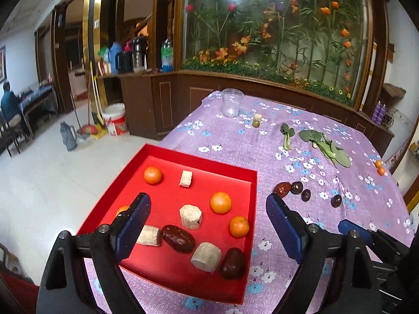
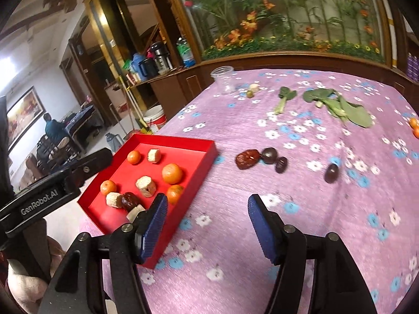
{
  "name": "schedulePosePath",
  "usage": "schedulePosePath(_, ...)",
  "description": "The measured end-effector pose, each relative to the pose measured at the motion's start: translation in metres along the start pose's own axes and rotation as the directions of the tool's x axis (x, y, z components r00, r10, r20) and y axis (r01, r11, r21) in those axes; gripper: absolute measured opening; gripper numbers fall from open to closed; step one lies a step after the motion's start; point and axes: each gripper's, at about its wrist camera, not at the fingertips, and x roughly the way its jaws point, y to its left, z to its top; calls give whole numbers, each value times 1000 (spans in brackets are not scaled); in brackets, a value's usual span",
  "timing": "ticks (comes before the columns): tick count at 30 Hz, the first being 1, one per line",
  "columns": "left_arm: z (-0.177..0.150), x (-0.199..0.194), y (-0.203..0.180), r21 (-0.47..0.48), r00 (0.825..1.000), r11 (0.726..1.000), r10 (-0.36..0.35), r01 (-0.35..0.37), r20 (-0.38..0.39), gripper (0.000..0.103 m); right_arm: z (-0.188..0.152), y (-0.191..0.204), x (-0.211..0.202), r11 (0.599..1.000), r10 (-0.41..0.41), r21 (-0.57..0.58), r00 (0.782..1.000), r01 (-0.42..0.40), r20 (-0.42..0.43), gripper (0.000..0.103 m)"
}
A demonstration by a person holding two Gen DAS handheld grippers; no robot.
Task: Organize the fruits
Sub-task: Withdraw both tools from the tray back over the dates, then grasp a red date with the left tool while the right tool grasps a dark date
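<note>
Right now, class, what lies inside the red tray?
Inside the red tray lie four oranges, four pale cut chunks and two dark red dates. One orange is half hidden behind the left gripper's fingers.

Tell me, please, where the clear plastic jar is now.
The clear plastic jar stands upright near the table's far left corner, in both views, beyond the red tray and just left of a small green fruit.

Floral purple table (image 2: 301,209) carries red tray (image 2: 193,162), jar (image 2: 224,79), greens (image 2: 340,107), dates (image 2: 262,158).
</note>
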Motion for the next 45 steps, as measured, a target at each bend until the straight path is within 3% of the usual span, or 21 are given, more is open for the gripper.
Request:
schedulePosePath(17,-3,-9,-47,115,1000,993,1,-3,12,89,-15,-44,-30,995,-45,89,999,43,20,74)
schedulePosePath(26,-5,15,-61,136,999,990,-17,23,-49,89,-15,-69,-19,990,-47,134,999,47,-4,74)
schedulePosePath(31,-5,37,-61,106,993,993,-50,61,-111,89,-15,-99,-21,982,-92,164,996,92,-8,74)
schedulePosePath(38,-9,71,-72,75,971,985,-136,153,-196,89,-4,-144,-18,968,-132,208,990,139,-44,74)
schedulePosePath(43,-15,89,-91,58,932,958,-256,279,-256,88,17,-146,4,980,-134,138,989,140,-56,72)
schedulePosePath(45,-16,93,-98,70,923,950,-277,305,-265,81,28,-144,15,986,-135,95,990,139,-47,70)
